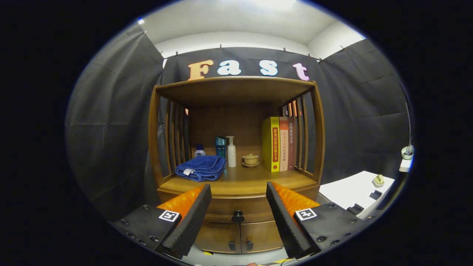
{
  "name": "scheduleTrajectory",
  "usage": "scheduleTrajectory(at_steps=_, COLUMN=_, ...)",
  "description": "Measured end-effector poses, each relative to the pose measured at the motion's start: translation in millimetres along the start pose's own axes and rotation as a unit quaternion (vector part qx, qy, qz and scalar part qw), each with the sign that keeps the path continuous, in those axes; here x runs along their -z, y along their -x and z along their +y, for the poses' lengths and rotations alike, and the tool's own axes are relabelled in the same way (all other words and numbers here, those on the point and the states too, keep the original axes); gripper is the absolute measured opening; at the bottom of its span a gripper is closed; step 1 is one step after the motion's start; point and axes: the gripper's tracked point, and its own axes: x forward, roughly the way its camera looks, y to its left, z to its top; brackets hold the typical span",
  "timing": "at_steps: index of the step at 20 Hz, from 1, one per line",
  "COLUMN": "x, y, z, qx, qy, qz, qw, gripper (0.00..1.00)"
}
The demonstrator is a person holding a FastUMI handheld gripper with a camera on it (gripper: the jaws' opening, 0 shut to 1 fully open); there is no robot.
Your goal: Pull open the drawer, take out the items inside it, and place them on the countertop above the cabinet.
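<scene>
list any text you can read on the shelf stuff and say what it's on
"常用法律法规全书": spine of the yellow book.
Middle book and dark book: spine characters too blurred to read.
White pump bottle: print too small.
Gripper, fingers open either side of the drawer knob: square markers, no words.

Illumination came from overhead: ceiling (236, 18) blown out to near white, while the black cloth walls (111, 122) stayed dim and showed only soft fold shadows. The cabinet (236, 147) interior was evenly lit and sharp, its top shelf (236, 87) shading the back panel, with a mild sheen on the worktop (240, 181). Strong fisheye bowing curved the cabinet posts and stretched the claw (238, 218) fingers; slight softness toward the rim.
</scene>
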Motion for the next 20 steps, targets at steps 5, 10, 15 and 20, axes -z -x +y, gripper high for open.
scheduleTrajectory(at_steps=5, x=20.2, y=-10.4, z=0.8, qx=-0.001, qy=0.004, qz=0.019, qw=1.0, gripper=0.98)
scheduleTrajectory(at_steps=10, x=69.9, y=-30.9, z=2.4, qx=-0.005, qy=0.002, qz=0.07, qw=0.998, gripper=0.98)
scheduleTrajectory(at_steps=15, x=127.5, y=-63.3, z=3.7, qx=-0.008, qy=-0.01, qz=0.129, qw=0.992, gripper=0.98)
scheduleTrajectory(at_steps=20, x=164.8, y=-93.0, z=4.2, qx=-0.012, qy=-0.009, qz=0.165, qw=0.986, gripper=0.99)
